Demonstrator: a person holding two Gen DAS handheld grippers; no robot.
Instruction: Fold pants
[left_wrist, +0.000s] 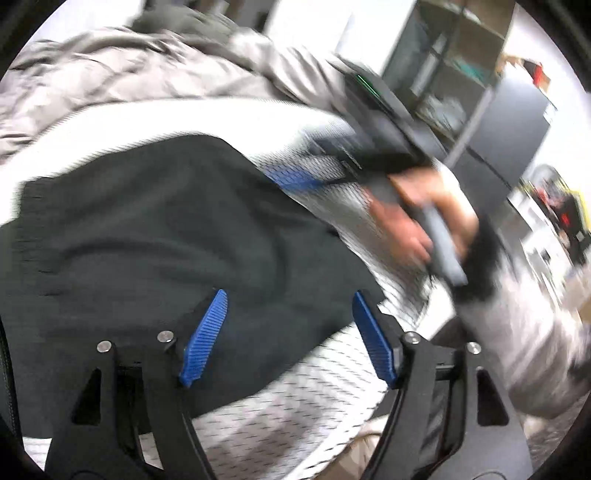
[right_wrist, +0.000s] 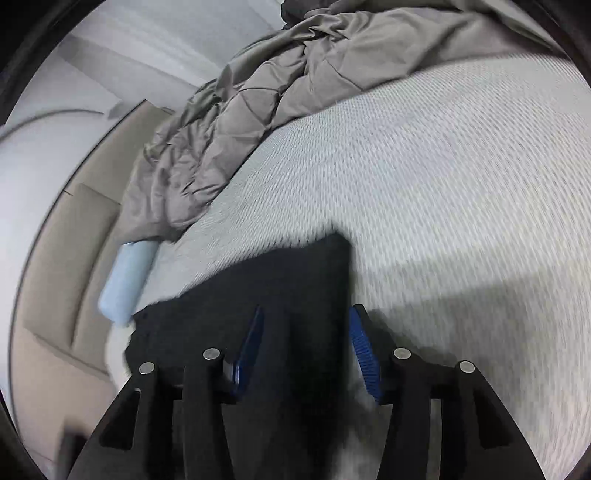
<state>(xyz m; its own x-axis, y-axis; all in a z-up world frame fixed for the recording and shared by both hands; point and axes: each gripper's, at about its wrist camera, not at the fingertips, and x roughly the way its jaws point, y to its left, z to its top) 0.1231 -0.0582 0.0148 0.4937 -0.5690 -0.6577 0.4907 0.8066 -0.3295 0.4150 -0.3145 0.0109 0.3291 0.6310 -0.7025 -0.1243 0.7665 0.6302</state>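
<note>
- The left gripper hangs with its jaws spread, nothing pinched; the dark cloth of the pants lies under and between the blue pads, but they do not press on it.
- The right gripper also has its jaws apart, with black fabric lying between them. I see no squeeze on the cloth, so I take it as loose.
- The pants sit on the bed, a dark slab near its edge, one squared corner pointing up the mattress. They look partly folded, though blur hides the layers.
- In the left wrist view the person's right hand grips the other tool's handle, just above the far side of the cloth.
- Further out, a rumpled grey quilt is heaped along the far side, and a pale blue roll lies beside the pants at the bed's edge.
- Risks, as I judge them: a pinch that catches only the top layer would pull the fold askew; a hasty drag could slide the cloth off the near edge or knock the blue roll.
</note>
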